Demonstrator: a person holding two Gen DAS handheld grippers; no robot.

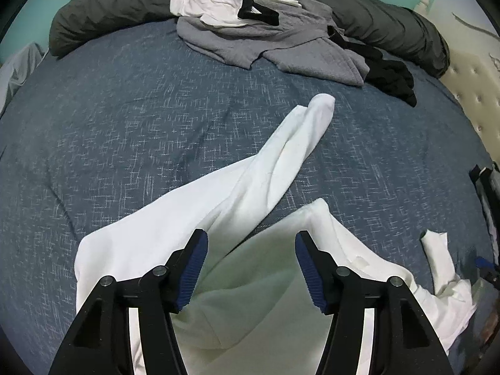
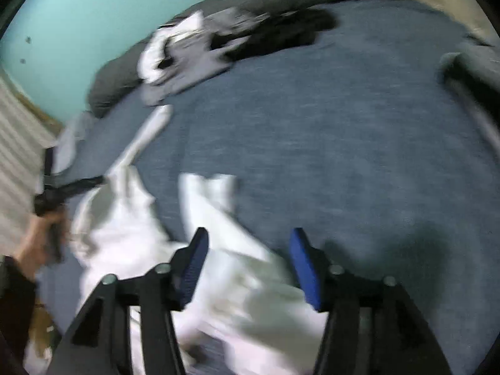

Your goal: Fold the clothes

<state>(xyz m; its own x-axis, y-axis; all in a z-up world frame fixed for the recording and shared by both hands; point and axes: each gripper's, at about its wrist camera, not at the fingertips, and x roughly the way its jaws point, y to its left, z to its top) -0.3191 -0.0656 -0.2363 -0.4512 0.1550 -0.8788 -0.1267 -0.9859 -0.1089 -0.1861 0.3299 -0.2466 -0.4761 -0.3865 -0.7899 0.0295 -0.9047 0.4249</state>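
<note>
A white long-sleeved garment (image 1: 175, 237) lies on the blue bedspread (image 1: 125, 118), one sleeve (image 1: 300, 134) stretched toward the far right. My left gripper (image 1: 251, 268) is open just above its body, holding nothing. In the blurred right wrist view the same white garment (image 2: 237, 250) lies crumpled near the bed's front. My right gripper (image 2: 248, 262) is open above it, empty. The left gripper (image 2: 72, 187) shows at the left edge of that view, held by a hand. The right gripper (image 1: 487, 218) shows at the right edge of the left wrist view.
A pile of grey, white and black clothes (image 1: 262, 31) lies at the far side of the bed, also in the right wrist view (image 2: 200, 53). A dark grey duvet (image 1: 103, 15) is rolled behind it. A tufted cream headboard (image 1: 472, 93) stands at the right, a teal wall (image 2: 78, 25) behind.
</note>
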